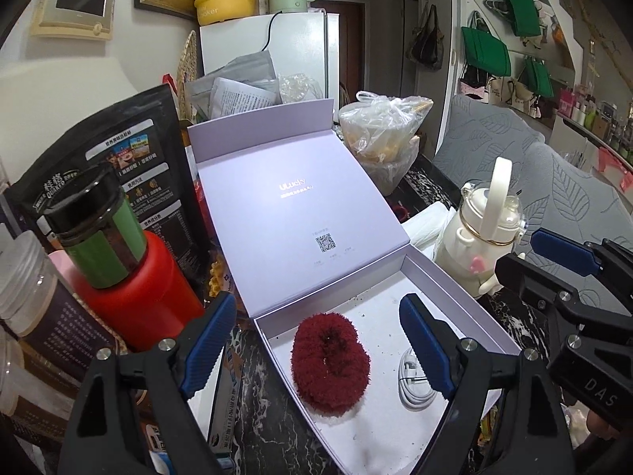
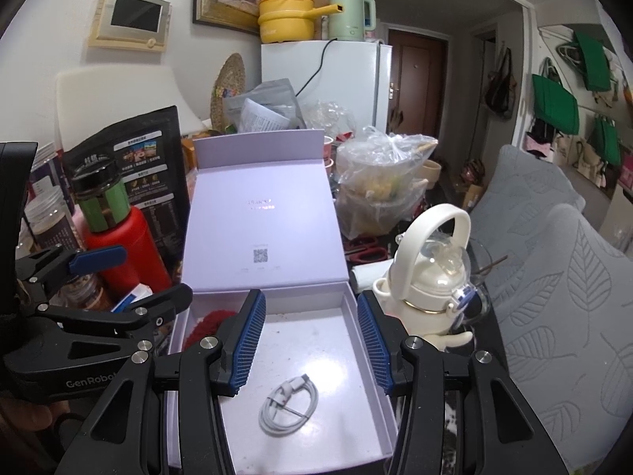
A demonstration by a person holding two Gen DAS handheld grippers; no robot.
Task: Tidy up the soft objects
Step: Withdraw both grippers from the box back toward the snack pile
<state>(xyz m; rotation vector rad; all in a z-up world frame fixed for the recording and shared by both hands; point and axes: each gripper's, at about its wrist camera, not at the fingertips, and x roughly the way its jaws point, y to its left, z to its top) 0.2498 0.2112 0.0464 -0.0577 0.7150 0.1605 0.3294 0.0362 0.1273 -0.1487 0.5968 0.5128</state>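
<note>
I hold a two-finger tool in each hand above a crowded dark marble worktop (image 1: 273,415). Before me lies a pale lilac box (image 1: 455,277), its hinged lid (image 1: 292,206) thrown back and propped against the clutter behind, so the white interior is open to reach into from above. Inside, on the left, rests the soft thing I am tidying: a fluffy dark red scrunchie (image 1: 330,360), lying flat on the box floor. Just beside it, on the right, sits a coiled white charging cable (image 2: 289,407), touching nothing else. My left gripper (image 1: 316,350) hangs over the scrunchie with its jaws spread wide and empty, straddling it without contact. My right gripper (image 2: 312,344) hovers over the cable with jaws partly parted, also gripping nothing. Both items seem already stowed, judging by how they lie. A red bottle (image 1: 146,297) topped by a green-labelled jar (image 1: 99,229) crowds the box on the left, and a cream water bottle (image 2: 427,293) stands close on the right.
</note>
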